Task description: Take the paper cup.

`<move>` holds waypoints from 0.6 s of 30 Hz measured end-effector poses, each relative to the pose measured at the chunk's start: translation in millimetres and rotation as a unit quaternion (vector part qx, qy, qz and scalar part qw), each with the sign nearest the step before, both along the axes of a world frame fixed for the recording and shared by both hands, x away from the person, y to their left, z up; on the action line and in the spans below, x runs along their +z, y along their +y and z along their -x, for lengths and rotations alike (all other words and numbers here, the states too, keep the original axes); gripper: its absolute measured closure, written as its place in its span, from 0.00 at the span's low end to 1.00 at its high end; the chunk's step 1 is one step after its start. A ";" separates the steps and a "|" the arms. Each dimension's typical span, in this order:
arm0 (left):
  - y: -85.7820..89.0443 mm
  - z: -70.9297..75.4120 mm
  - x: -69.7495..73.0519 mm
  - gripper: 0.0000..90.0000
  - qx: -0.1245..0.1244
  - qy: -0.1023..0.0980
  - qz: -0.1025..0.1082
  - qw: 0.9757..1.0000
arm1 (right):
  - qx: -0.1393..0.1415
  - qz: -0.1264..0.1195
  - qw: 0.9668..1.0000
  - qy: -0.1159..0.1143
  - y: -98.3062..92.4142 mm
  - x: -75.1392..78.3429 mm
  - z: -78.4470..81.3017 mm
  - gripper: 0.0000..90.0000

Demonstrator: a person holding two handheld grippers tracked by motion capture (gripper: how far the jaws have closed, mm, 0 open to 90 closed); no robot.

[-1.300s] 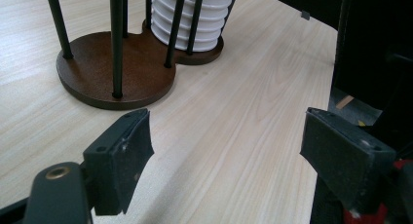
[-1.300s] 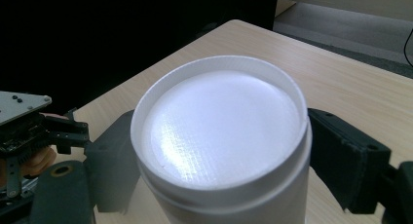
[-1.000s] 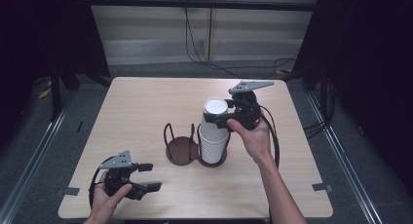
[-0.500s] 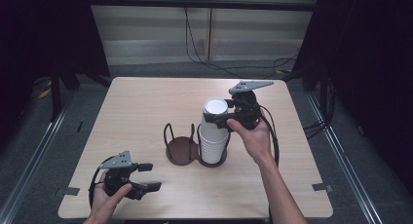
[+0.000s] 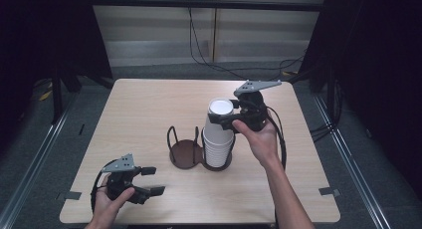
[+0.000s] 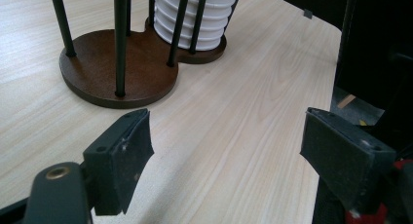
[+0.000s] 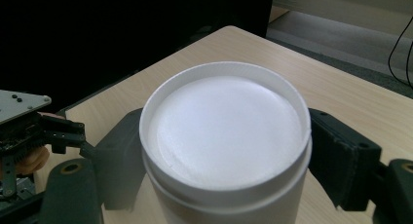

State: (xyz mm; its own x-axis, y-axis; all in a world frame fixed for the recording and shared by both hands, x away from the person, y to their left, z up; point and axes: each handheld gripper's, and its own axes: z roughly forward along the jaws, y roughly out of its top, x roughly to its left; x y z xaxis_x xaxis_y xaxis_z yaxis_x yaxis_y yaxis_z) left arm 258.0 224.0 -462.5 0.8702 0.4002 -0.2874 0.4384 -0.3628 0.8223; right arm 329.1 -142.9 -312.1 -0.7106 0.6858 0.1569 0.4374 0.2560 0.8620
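A stack of upturned white foam cups (image 5: 217, 149) stands in the right ring of a dark wire cup holder (image 5: 184, 154) at mid-table. My right gripper (image 5: 221, 120) reaches in from the right at the top cup (image 5: 220, 108). Its jaws have just been closing with that cup between them. In the right gripper view both pads (image 7: 122, 156) lie against the sides of the top cup (image 7: 226, 126). My left gripper (image 5: 153, 180) rests low near the table's front left, open, with nothing between its jaws. In the left gripper view it (image 6: 229, 151) faces the holder base (image 6: 117, 63) and the cup stack (image 6: 195, 19).
The holder's left ring is empty, with thin upright rods (image 6: 119, 39) around it. The light wooden table (image 5: 149, 109) ends close to the left hand at the front. Cables trail on the floor behind the table (image 5: 209, 50).
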 end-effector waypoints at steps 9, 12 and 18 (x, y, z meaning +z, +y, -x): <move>-0.6 0.4 -0.3 0.21 -0.001 0.001 0.000 1.000 | -0.004 -0.011 1.000 -0.010 -2.5 4.9 2.3 0.26; -0.7 0.2 -0.4 0.21 -0.002 0.001 -0.001 1.000 | -0.005 -0.014 1.000 -0.015 -3.7 7.5 3.5 0.26; -0.9 0.3 -0.4 0.21 -0.002 0.001 -0.001 1.000 | -0.006 -0.022 0.999 -0.024 -5.8 11.6 6.2 0.27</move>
